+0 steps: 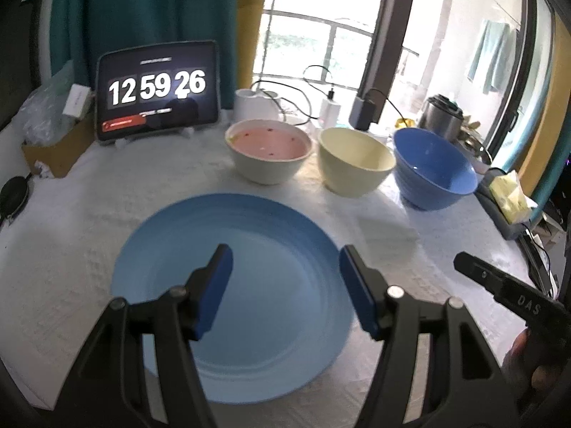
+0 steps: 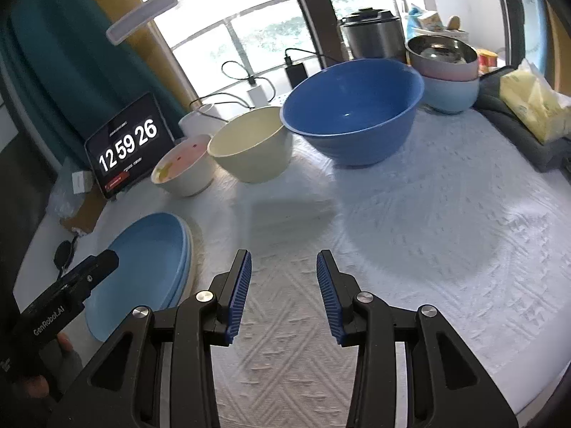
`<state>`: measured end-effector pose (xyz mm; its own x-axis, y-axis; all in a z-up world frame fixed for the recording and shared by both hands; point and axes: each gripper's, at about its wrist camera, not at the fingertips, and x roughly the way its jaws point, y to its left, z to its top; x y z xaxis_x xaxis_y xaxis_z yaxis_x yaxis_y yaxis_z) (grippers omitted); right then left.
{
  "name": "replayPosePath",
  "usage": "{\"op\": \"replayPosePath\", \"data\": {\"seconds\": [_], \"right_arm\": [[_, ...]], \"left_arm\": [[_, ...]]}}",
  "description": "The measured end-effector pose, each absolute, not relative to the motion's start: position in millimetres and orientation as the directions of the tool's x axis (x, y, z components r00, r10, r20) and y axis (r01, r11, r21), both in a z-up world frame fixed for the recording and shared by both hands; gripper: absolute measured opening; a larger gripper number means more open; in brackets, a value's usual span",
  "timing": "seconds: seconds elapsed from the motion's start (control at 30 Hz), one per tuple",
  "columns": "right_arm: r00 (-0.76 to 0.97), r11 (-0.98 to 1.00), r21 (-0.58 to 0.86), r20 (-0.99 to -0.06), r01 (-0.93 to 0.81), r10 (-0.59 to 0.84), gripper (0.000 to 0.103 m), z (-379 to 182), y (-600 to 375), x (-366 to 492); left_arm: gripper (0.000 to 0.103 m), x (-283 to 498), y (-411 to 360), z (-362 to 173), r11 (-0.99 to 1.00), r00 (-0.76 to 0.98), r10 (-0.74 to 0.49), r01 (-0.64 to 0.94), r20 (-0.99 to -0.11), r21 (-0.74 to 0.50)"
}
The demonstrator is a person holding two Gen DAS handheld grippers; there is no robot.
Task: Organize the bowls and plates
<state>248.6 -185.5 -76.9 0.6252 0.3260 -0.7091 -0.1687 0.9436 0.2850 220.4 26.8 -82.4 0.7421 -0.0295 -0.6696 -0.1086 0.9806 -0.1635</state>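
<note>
Currently: left gripper (image 1: 285, 267) open, nothing between the blue pads, hovering over the light blue plate (image 1: 249, 249). Plate flat on the white textured tablecloth (image 1: 89, 214); seen from the right wrist camera as the top of a short stack with a cream rim beneath. Right gripper (image 2: 283, 267) likewise open and empty, over bare cloth just to the right of that plate stack. Beyond the plate, a row of three bowls: white bowl with pink interior (image 1: 267, 149), then cream bowl (image 1: 353, 160), then dark blue bowl (image 1: 433, 167), each close to the next and upright. Behind the dark blue bowl, near the table's far right, a stack of small bowls (image 2: 446, 71), metal one on top. Far left: tablet (image 1: 157, 91) propped upright showing a clock. Right edge: yellow tissue pack (image 2: 531, 103) on a dark folded cloth.
</note>
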Motion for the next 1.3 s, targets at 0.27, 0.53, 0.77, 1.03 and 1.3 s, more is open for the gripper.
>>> {"op": "replayPosePath", "data": {"seconds": [0.27, 0.53, 0.77, 1.03, 1.3], "right_arm": [[0.639, 0.942, 0.306, -0.699, -0.139, 0.322, 0.041, -78, -213, 252], [0.653, 0.943, 0.313, -0.693, -0.111, 0.307, 0.041, -80, -239, 255], [0.663, 0.949, 0.302, -0.693, -0.089, 0.283, 0.041, -81, -263, 259], [0.674, 0.953, 0.292, -0.689, -0.078, 0.266, 0.041, -78, -282, 267], [0.677, 0.957, 0.279, -0.689, -0.082, 0.259, 0.041, -79, -290, 279]], "left_arm": [[0.064, 230, -3, -79, 0.989, 0.737, -0.052, -0.054, -0.673, -0.136], [0.064, 239, -30, -79, 0.994, 0.732, -0.064, -0.016, -0.679, -0.111], [0.064, 250, -54, -80, 0.996, 0.72, -0.073, 0.019, -0.69, -0.086], [0.064, 263, -73, -81, 0.996, 0.716, -0.087, 0.054, -0.693, -0.07], [0.064, 278, -86, -83, 0.996, 0.711, -0.09, 0.077, -0.698, -0.051]]}}
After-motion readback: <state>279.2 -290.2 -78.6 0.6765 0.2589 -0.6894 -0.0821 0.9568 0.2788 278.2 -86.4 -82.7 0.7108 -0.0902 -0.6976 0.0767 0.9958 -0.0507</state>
